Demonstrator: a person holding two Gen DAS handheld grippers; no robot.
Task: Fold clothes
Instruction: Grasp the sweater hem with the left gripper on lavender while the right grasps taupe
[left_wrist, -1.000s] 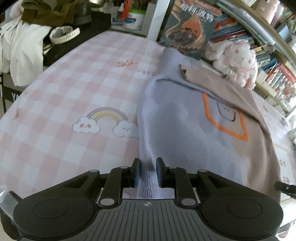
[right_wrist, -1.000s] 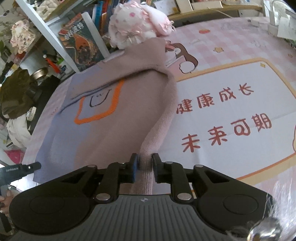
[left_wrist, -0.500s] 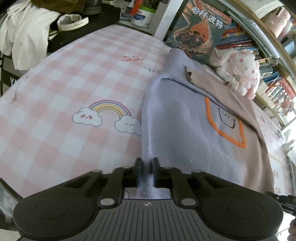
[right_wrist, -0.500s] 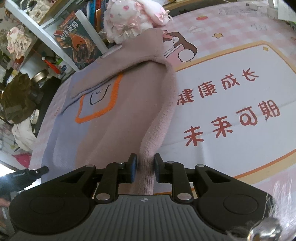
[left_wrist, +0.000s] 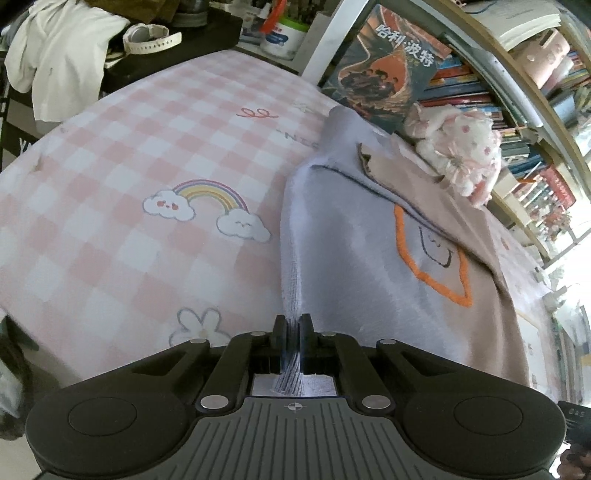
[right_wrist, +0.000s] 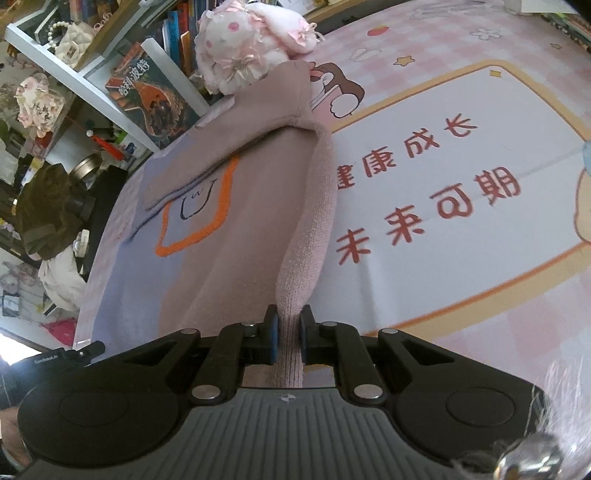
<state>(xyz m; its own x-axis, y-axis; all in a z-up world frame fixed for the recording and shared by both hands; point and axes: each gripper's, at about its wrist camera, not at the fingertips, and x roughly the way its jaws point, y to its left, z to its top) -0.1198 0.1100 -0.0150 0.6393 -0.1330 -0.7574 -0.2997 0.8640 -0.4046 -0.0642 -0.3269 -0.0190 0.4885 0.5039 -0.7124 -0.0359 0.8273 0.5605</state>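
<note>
The left gripper is pinching the lavender hem of the sweater lying on the pink checked bedspread, while the right gripper is clamping its pink sleeve.

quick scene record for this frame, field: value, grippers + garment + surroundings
garment: sweater, lavender on one half and dusty pink on the other, orange outline motif on the front
left gripper: shut on the lavender bottom edge
right gripper: shut on the pink bottom edge
surface: pink checked mat with a rainbow and cloud print
behind the garment: plush toy touching the sweater's far end; poster book leaning on the bookshelf
fold state: sleeves already turned in over the front; lower hem pinched at both corners
</note>
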